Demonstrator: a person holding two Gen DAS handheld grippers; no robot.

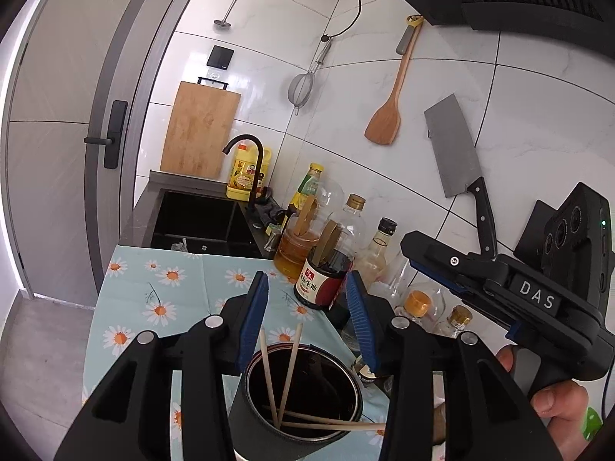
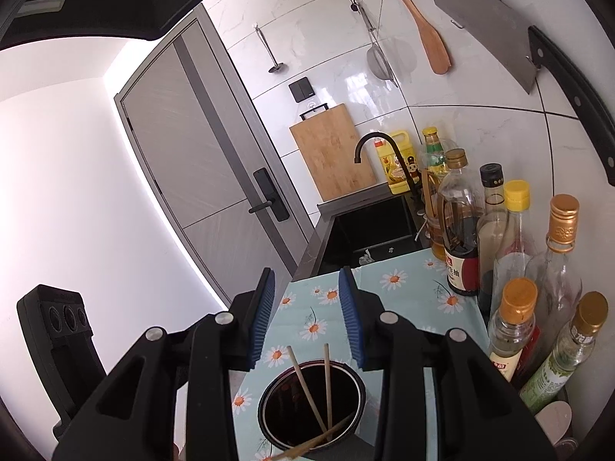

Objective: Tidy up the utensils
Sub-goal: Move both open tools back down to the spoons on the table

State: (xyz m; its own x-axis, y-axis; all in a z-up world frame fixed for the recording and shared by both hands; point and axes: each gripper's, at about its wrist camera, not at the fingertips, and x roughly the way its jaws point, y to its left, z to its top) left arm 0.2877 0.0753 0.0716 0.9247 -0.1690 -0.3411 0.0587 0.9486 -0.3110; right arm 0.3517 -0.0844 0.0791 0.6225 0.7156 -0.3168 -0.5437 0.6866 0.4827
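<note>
Main risk I see: the holder is a light-looking dark cylinder standing on a daisy-print cloth, near the counter's front edge. Both grippers hang right over its mouth. If I drop either one straight down, a finger could clip the rim and tip it, or drag the cloth with it.

Second risk: the chopsticks. Two stand steep against the far rim, and at least two more lie low across the near rim with tips poking out past the wall. A nudge on those could lever them out onto the cloth. From the right wrist view one low stick runs off the near edge, so I can't tell how far it overhangs.

Third: the soy sauce bottle and the other glass bottles crowd the right side, just beside the holder. A wide swing right would hit them.

Left gripper: blue pads partly apart, nothing between them, touching nothing I can see; the upright stick tips reach up just below the gap.

Right gripper: the same, partly apart and empty, poised above the holder. Its sticks sit below the pads, no contact.
</note>
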